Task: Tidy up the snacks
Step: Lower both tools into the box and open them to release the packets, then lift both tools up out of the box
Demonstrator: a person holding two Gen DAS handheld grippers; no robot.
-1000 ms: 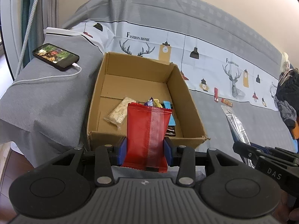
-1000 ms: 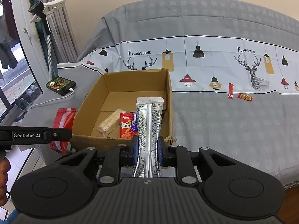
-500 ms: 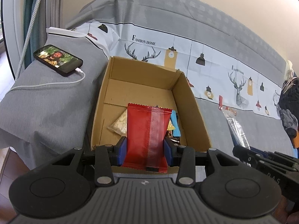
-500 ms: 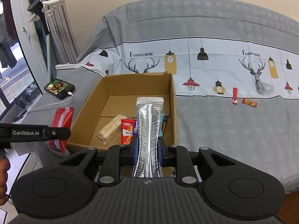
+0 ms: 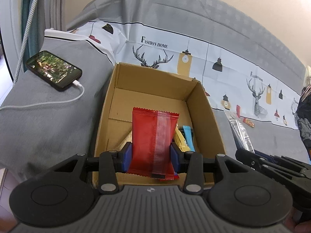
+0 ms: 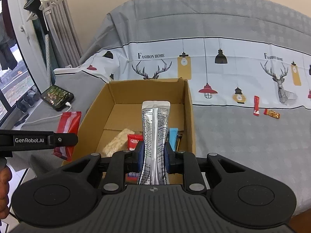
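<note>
**Holding two snack packets over the cardboard box**

Gripping a red packet (image 5: pixel 154 141) upright at the centre of the left wrist view, the left gripper (image 5: pixel 151 156) has its blue pads pressed against the packet's two sides, pinching it. Behind and below the packet lies the open cardboard box (image 5: pixel 206 116), filling the middle of the frame. Inside it, just right of the red packet, a yellow wrapper (image 5: pixel 179 138) and a blue wrapper (image 5: pixel 188 136) show against the box's right wall.

At the centre of the right wrist view, the right gripper (image 6: pixel 154 156) pinches a silver packet (image 6: pixel 155 132) between its blue pads, the packet standing upright with its printed side facing the camera. In the box beyond it lie a pale cracker-like bar (image 6: pixel 117 140), a small red packet (image 6: pixel 134 140) and the blue wrapper, all on the near part of the floor.

A phone (image 5: pixel 53 69) with a lit screen and a white cable (image 5: pixel 48 103) plugged in rests on grey bedding (image 5: pixel 48 126) in the upper left of the left wrist view. On the right of the right wrist view, well apart from the box, a red stick packet (image 6: pixel 256 107) and an orange wrapper (image 6: pixel 271 113) lie just beside each other on the printed sheet (image 6: pixel 223 73).
</note>
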